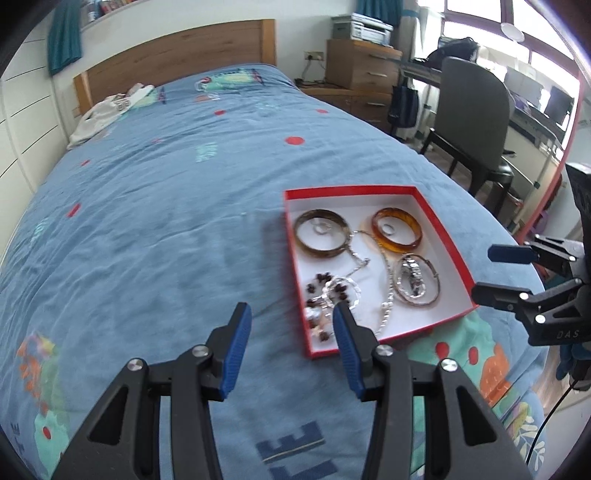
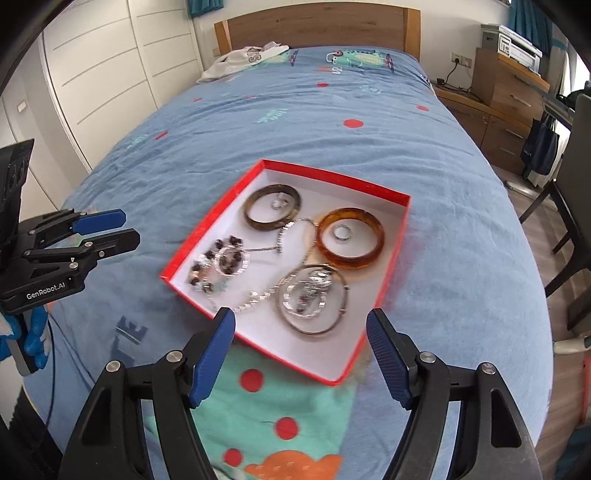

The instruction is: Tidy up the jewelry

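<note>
A red box with a white inside (image 1: 448, 236) (image 2: 391, 258) lies on the blue bedspread. In it are a dark brown bangle (image 1: 322, 233) (image 2: 272, 212), an amber bangle (image 1: 396, 230) (image 2: 351, 243), silver bangles (image 1: 416, 279) (image 2: 312, 300), a dark bead bracelet (image 1: 325, 291) (image 2: 221, 258), a silver chain (image 1: 388, 295) (image 2: 258, 297) and small rings. My left gripper (image 1: 291, 314) (image 2: 122, 226) is open and empty, just left of the box's near corner. My right gripper (image 2: 300, 319) (image 1: 480, 269) is open and empty, over the box's near edge.
The bed (image 1: 166, 206) (image 2: 332, 110) has a wooden headboard (image 2: 317, 26) and a white garment (image 1: 107, 110) (image 2: 243, 59) near the pillow end. A chair (image 1: 472, 110) and wooden drawers (image 1: 362, 70) stand right of the bed. White wardrobe doors (image 2: 92, 74) stand to the left.
</note>
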`<action>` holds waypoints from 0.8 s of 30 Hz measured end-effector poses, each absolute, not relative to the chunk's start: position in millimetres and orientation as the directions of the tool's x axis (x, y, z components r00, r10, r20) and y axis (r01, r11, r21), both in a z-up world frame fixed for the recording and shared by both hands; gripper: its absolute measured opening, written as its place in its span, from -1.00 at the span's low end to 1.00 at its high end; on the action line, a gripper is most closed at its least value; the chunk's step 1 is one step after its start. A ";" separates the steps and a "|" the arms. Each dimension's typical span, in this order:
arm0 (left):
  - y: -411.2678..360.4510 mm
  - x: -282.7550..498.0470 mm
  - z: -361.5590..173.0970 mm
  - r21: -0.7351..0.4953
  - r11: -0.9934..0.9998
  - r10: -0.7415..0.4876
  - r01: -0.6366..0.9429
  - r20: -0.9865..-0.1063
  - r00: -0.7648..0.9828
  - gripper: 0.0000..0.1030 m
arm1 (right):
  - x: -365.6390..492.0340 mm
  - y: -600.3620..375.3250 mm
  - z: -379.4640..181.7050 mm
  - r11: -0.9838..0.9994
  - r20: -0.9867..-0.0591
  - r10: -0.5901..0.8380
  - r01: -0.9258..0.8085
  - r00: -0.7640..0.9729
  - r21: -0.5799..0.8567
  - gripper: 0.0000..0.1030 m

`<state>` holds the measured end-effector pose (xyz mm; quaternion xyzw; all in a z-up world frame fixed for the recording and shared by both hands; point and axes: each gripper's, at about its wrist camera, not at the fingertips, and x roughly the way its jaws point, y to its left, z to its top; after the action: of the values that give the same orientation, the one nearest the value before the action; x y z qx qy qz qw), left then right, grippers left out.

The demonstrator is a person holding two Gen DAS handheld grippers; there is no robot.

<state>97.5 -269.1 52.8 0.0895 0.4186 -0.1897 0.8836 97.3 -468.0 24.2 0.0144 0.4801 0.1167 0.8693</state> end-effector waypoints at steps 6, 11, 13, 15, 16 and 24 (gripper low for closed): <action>-238.0 77.9 62.7 0.012 0.936 -0.221 0.351 -0.755 0.617 -0.14 | 84.2 -441.5 31.5 0.970 -0.823 0.229 -0.192 0.519 0.149 0.43; -210.6 63.1 76.1 0.004 0.959 -0.189 0.283 -0.734 0.652 -0.14 | 73.8 -416.4 41.9 0.970 -0.811 0.237 -0.181 0.535 0.164 0.45; -199.9 57.9 82.7 -0.001 0.966 -0.179 0.259 -0.725 0.665 -0.14 | 70.6 -407.9 47.6 0.969 -0.804 0.241 -0.179 0.544 0.170 0.45; -189.2 52.6 89.7 0.008 0.972 -0.157 0.233 -0.716 0.680 -0.13 | 67.1 -398.2 54.5 0.969 -0.796 0.243 -0.179 0.555 0.171 0.46; -182.8 48.7 93.8 0.014 0.976 -0.142 0.216 -0.710 0.690 -0.13 | 64.6 -391.9 59.6 0.970 -0.791 0.240 -0.181 0.563 0.165 0.46; -145.5 25.2 108.0 0.028 0.991 -0.074 0.128 -0.684 0.725 -0.12 | 49.6 -356.4 84.0 0.969 -0.755 0.242 -0.187 0.610 0.160 0.57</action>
<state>25.2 -145.5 108.0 0.0368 0.3665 -0.0545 0.9281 49.6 -356.4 84.0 0.0324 0.4254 0.1195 0.8965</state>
